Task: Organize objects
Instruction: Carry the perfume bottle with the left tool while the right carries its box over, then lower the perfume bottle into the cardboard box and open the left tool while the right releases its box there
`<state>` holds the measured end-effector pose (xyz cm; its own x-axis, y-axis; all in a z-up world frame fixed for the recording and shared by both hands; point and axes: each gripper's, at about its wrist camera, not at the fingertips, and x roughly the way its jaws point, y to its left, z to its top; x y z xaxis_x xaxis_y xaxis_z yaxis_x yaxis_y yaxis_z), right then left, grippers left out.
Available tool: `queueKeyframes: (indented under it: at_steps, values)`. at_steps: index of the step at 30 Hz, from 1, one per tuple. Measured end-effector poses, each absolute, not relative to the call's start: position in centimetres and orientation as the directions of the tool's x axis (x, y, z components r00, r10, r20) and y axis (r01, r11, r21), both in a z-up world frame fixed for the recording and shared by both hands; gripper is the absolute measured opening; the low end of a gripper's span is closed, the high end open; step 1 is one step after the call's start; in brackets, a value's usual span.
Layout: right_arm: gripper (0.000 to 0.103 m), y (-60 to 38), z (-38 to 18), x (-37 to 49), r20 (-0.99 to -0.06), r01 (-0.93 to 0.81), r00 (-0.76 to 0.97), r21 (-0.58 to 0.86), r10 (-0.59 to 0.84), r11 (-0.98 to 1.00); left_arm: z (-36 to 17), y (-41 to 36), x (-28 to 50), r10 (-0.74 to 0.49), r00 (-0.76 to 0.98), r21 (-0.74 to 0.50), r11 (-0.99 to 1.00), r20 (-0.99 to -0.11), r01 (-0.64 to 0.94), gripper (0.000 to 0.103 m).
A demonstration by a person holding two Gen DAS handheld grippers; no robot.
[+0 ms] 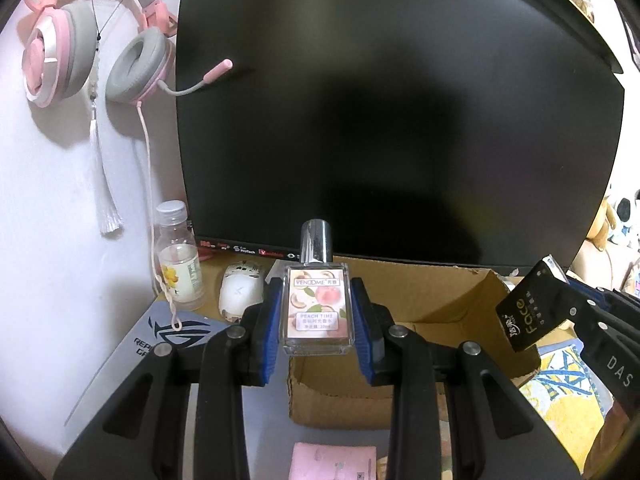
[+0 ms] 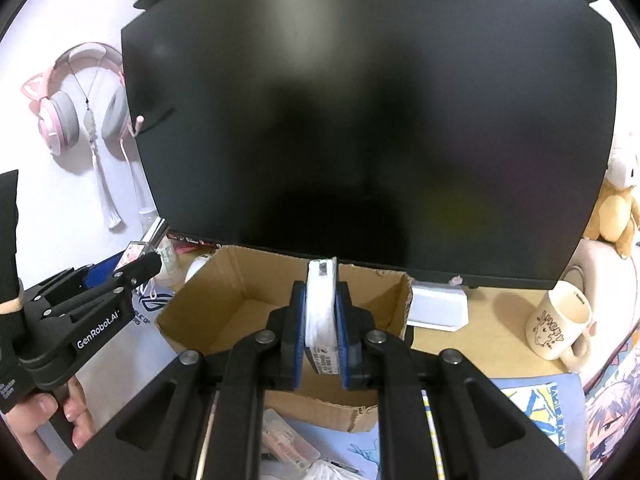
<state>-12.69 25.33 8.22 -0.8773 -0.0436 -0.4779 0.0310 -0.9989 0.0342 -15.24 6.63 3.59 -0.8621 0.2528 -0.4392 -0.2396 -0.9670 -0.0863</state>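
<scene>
My left gripper (image 1: pixel 319 312) is shut on a small clear perfume bottle (image 1: pixel 318 304) with a peach label and silver cap, held upright above the left end of an open cardboard box (image 1: pixel 420 292). My right gripper (image 2: pixel 322 316) is shut on a thin black packet (image 2: pixel 322 308) with a white side, held edge-on over the same box (image 2: pixel 240 284). In the left wrist view the packet (image 1: pixel 528 312) reads "face" and sticks up from the right gripper at the right. In the right wrist view the left gripper (image 2: pixel 140 260) shows at the left with the bottle.
A large dark monitor (image 1: pixel 380 120) stands right behind the box. Left of it are a plastic drink bottle (image 1: pixel 178 260), a white mouse (image 1: pixel 240 292) and a pink headset (image 1: pixel 92 36) on the wall. A cream mug (image 2: pixel 560 324) and white stand (image 2: pixel 438 308) sit right of the box.
</scene>
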Motion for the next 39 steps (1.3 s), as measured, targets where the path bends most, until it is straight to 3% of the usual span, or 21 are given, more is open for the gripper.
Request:
queueKeyframes:
  at_steps: [11, 20, 39]
  values:
    - [0.015, 26.1, 6.3, -14.7, -0.516, 0.029, -0.854, 0.081, -0.067, -0.996, 2.6, 6.8, -16.4, 0.258, -0.855, -0.082, -0.965, -0.45, -0.248, 0.03]
    - [0.015, 26.1, 5.3, -15.4, -0.54, 0.018, -0.84, 0.087, -0.062, -0.996, 0.6, 7.9, -17.9, 0.276, -0.796, -0.091, -0.958, -0.539, -0.271, 0.03]
    - [0.015, 27.0, 3.3, -16.8, -0.591, 0.01, -0.803, 0.126, -0.083, -0.992, -1.2, 9.8, -18.7, 0.21, -0.764, 0.005, -0.963, -0.61, -0.269, 0.03]
